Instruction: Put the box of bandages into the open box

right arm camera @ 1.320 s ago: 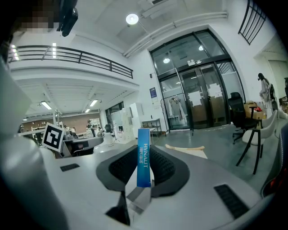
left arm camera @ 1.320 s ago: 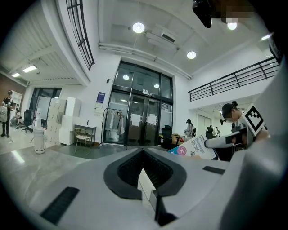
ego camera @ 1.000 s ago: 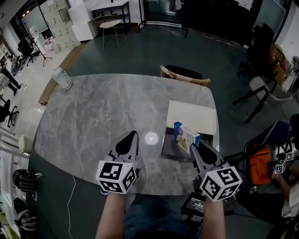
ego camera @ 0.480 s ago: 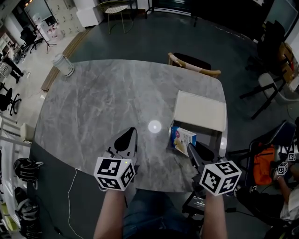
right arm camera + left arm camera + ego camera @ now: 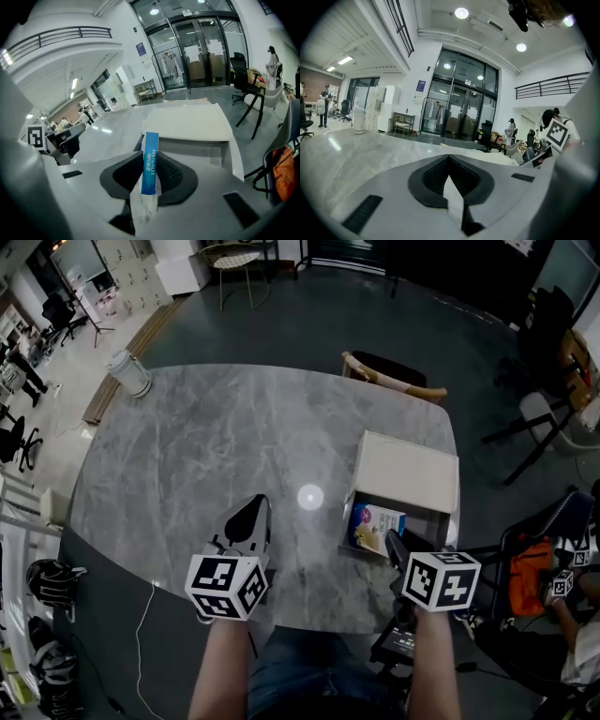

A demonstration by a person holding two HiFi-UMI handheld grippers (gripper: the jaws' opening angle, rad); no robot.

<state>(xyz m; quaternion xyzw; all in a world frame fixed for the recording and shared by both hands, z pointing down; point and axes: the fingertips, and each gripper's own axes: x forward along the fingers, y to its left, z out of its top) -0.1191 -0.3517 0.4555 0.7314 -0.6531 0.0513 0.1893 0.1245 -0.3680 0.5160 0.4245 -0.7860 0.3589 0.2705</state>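
The box of bandages (image 5: 375, 524), white with blue and a blue edge (image 5: 151, 140), lies tilted inside the open box (image 5: 428, 521), whose pale lid (image 5: 410, 470) lies flat behind it. My right gripper (image 5: 388, 540) reaches down into the open box from the near side. It is shut on the box of bandages, and its jaws have just been opening slightly with the box still between the pads (image 5: 171, 171). My left gripper (image 5: 251, 509) hovers over the grey marble table (image 5: 187, 465), left of the open box, shut with nothing in it (image 5: 449, 161).
A wooden chair (image 5: 394, 381) stands at the table's far side. A bright lamp reflection (image 5: 310, 496) lies on the table between the grippers. Right of the table are an orange bag (image 5: 525, 582), office chairs and a seated person (image 5: 577, 624). A white bin (image 5: 125, 371) stands on the floor at far left.
My right gripper has come down with the box of bandages, which now sits lower and flatter inside the open box. My left gripper has sunk a little toward the table's near edge.
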